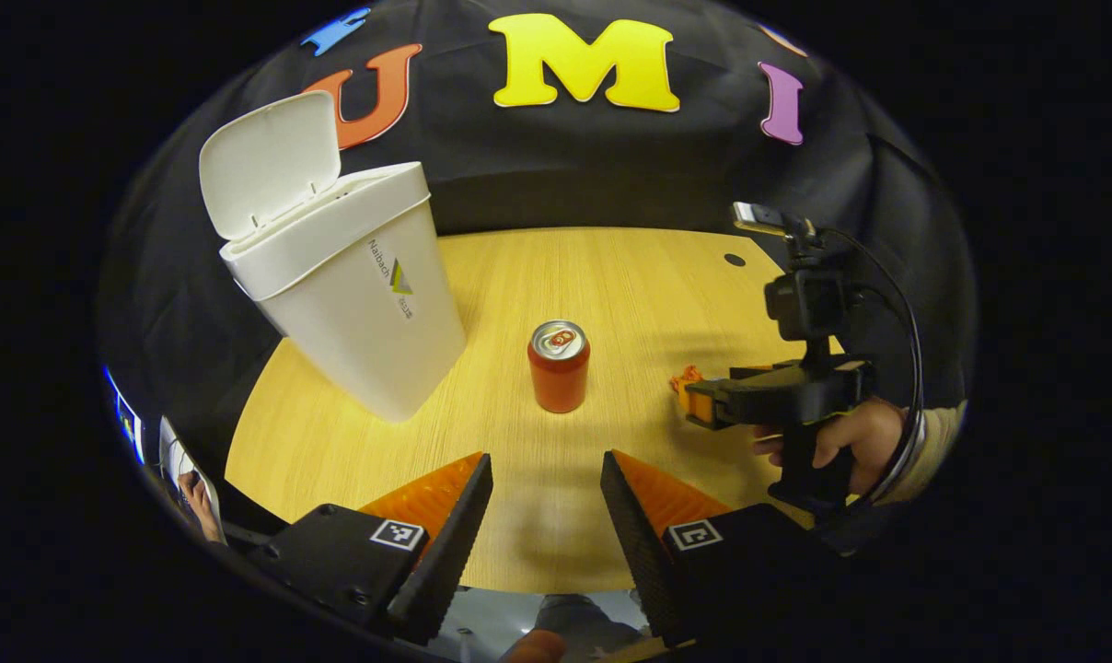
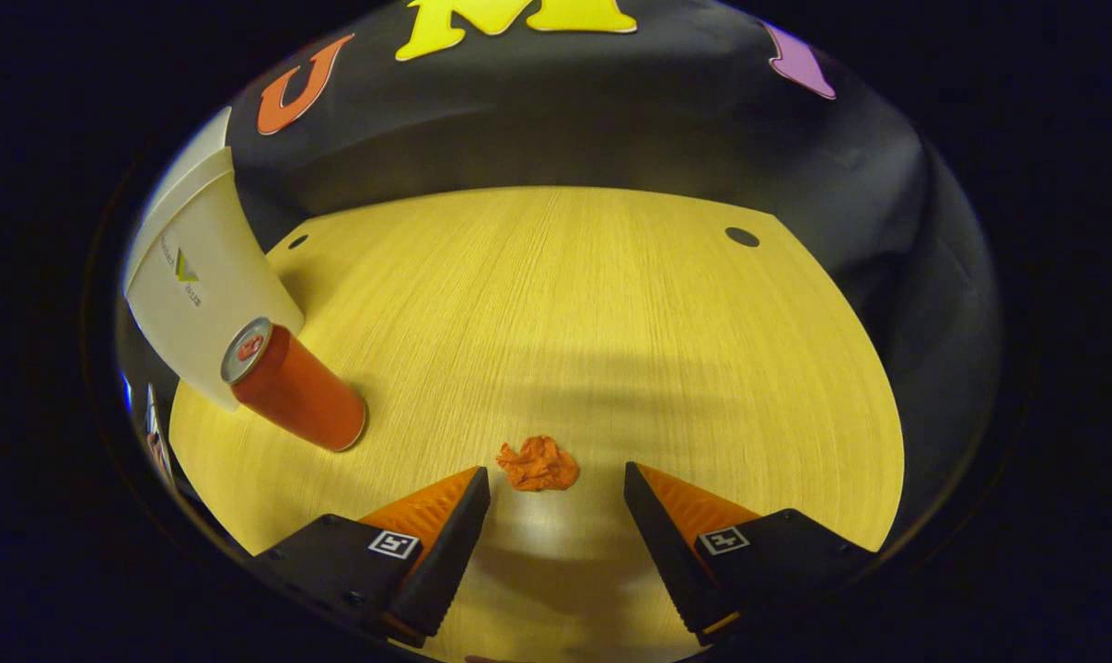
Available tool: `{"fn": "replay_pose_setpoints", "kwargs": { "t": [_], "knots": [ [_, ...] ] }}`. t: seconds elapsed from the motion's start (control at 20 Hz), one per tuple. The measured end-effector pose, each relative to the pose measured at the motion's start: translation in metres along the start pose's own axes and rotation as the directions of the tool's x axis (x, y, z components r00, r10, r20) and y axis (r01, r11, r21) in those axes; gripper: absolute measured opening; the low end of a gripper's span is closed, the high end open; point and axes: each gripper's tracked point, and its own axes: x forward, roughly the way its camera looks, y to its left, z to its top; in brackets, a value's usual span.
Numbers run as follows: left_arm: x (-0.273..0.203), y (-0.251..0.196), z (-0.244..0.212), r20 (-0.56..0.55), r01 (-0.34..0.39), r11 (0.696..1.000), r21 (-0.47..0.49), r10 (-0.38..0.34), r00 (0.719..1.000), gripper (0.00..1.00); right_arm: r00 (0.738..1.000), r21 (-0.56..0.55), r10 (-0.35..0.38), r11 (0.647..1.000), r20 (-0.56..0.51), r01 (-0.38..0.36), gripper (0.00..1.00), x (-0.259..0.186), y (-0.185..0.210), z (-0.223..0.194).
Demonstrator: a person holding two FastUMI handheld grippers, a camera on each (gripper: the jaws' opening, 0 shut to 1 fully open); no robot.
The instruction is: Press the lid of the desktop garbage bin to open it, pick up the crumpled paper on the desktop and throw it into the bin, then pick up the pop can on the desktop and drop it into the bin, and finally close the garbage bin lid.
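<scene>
On the wooden desktop (image 1: 611, 276), as seen from the left gripper view, the white garbage bin (image 1: 353, 304) stands at the left with its lid (image 1: 271, 161) swung up and open. The pop can (image 1: 558, 366) stands upright just to the right of the bin, apart from it, directly ahead of the left gripper (image 1: 547, 488). This gripper's fingers are spread wide and grasp nothing; bare desktop lies between them and the can. At the right of this view, a hand (image 1: 851, 437) holds the right gripper (image 1: 694, 396) low over the desktop, with a camera block and cable mounted above it. A scrap of the crumpled paper (image 1: 684, 377) shows just at that gripper's tips. A dark round hole (image 1: 734, 260) sits in the desktop near the far edge.

From the right gripper view, the crumpled paper (image 2: 538, 463) lies on the desktop (image 2: 611, 304) just ahead of the right gripper (image 2: 556, 497), near the line between its two fingers. The fingers are released, set wide apart, and touch nothing. The pop can (image 2: 294, 387) stands at the left, well apart from the paper, with the garbage bin (image 2: 202, 285) close behind it. Two round holes (image 2: 742, 237) mark the far corners of the desktop.
</scene>
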Motion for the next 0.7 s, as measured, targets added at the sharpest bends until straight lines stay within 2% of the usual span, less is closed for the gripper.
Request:
{"fn": "replay_pose_setpoints", "kwargs": {
  "t": [0.05, 0.15, 0.2, 0.25, 0.3, 0.45, 0.6, 0.7],
  "knots": [
    [0.001, 0.001, -0.001, -0.005, -0.003, 1.000, 0.004, 0.003, 1.000, 0.81, 1.000, -0.006, -0.001, 1.000, -0.018, 0.001, 0.94, 0.004, 0.001, 0.002],
    [0.001, 0.003, -0.002, -0.009, -0.003, 1.000, -0.003, 0.003, 1.000, 0.81, 0.998, 0.020, 0.008, 1.000, -0.066, -0.007, 0.86, 0.009, 0.004, 0.001],
    [0.001, 0.005, -0.004, -0.012, -0.006, 1.000, -0.011, 0.006, 1.000, 0.81, 0.996, 0.033, 0.011, 0.999, -0.091, -0.008, 0.87, 0.010, 0.005, 0.002],
    [0.001, 0.007, -0.003, -0.010, -0.008, 1.000, -0.019, 0.008, 1.000, 0.80, 0.994, 0.042, 0.015, 0.999, -0.108, -0.011, 0.82, 0.012, 0.008, 0.002],
    [0.001, 0.010, -0.003, -0.010, -0.011, 1.000, -0.025, 0.011, 1.000, 0.81, 0.993, 0.044, 0.015, 0.999, -0.120, -0.010, 0.72, 0.014, 0.010, 0.004],
    [0.001, 0.016, -0.005, -0.011, -0.019, 0.999, -0.039, 0.018, 1.000, 0.81, 0.990, 0.019, 0.001, 1.000, -0.143, 0.001, 0.71, 0.018, 0.009, 0.008],
    [0.003, 0.018, -0.009, -0.020, -0.018, 0.998, -0.053, 0.017, 1.000, 0.81, 0.985, 0.009, 0.017, 1.000, -0.174, -0.015, 0.58, 0.017, 0.018, 0.007],
    [0.002, 0.019, -0.009, -0.017, -0.019, 0.998, -0.053, 0.018, 1.000, 0.81, 0.980, -0.002, 0.016, 1.000, -0.197, -0.016, 0.55, 0.016, 0.018, 0.000]
  ]
}}
